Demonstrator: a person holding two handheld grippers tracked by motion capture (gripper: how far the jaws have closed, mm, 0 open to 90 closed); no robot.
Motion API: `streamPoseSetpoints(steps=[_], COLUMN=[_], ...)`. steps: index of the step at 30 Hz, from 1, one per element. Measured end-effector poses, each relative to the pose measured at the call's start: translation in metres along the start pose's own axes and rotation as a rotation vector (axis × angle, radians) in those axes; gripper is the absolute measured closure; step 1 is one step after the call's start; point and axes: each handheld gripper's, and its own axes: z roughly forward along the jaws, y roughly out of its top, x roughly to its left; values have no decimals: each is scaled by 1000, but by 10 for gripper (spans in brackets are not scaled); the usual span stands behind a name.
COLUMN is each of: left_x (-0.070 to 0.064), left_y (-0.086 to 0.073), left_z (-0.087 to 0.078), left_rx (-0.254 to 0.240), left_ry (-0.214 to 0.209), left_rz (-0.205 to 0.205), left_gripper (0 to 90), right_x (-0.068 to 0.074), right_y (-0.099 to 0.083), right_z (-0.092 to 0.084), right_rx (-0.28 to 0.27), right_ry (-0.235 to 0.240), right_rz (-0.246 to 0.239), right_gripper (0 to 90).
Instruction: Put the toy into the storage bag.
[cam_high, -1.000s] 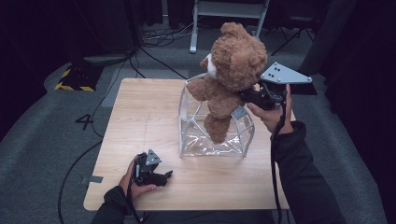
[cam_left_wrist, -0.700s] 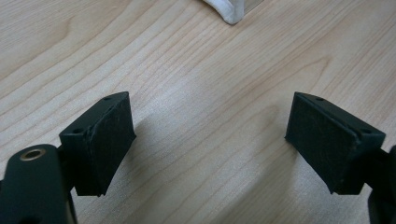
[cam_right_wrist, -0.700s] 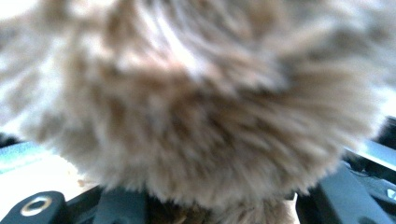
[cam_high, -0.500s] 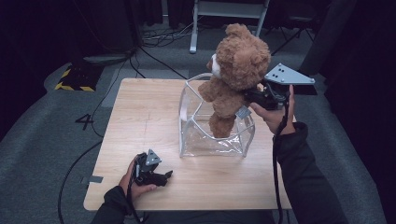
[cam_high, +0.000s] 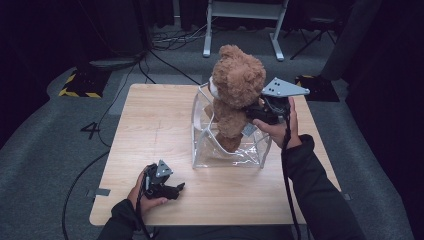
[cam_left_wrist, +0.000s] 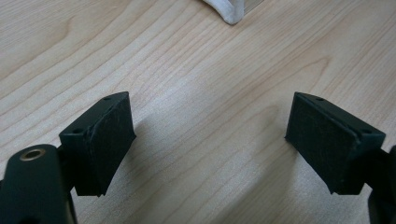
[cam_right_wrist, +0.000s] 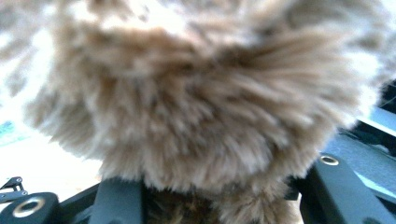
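Teddy bear (cam_high: 236, 95) sank, legs now inside clear bag (cam_high: 227, 150); right tool (cam_high: 256, 114) still pinched it, jaws easing apart; left tool (cam_high: 172, 190) spread, idle on desk (cam_high: 150, 125).

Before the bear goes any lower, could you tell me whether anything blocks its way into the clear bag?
Nothing visible does. The right gripper holds the teddy bear upright, its legs already inside the open-topped clear plastic bag.

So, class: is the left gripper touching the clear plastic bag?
Apart. The high view shows bare wooden table between the left gripper and the clear plastic bag; the left gripper view shows its jaws open over bare wood.
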Motion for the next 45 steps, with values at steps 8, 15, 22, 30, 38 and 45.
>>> streamPoseSetpoints(steps=[8, 15, 22, 30, 38, 45], left_x=[0, 0, 0, 0, 0, 0], left_y=[0, 0, 0, 0, 0, 0], left_z=[0, 0, 0, 0, 0, 0], left_rx=[1, 0, 0, 0, 0, 0], left_ry=[0, 0, 0, 0, 0, 0], left_rz=[1, 0, 0, 0, 0, -1], left_gripper=[152, 152, 152, 152, 152, 152], right_x=[10, 9, 5, 0, -9, -10], right_y=[7, 10, -3, -22, -32, -39], right_z=[-3, -1, 7, 15, 16, 19], right_rx=[-3, -6, 34, 123, 202, 242], right_ry=[19, 23, 41, 28, 45, 67], right_rz=[-10, 14, 40, 51, 36, 16], right_gripper=[503, 503, 500, 484, 463, 459])
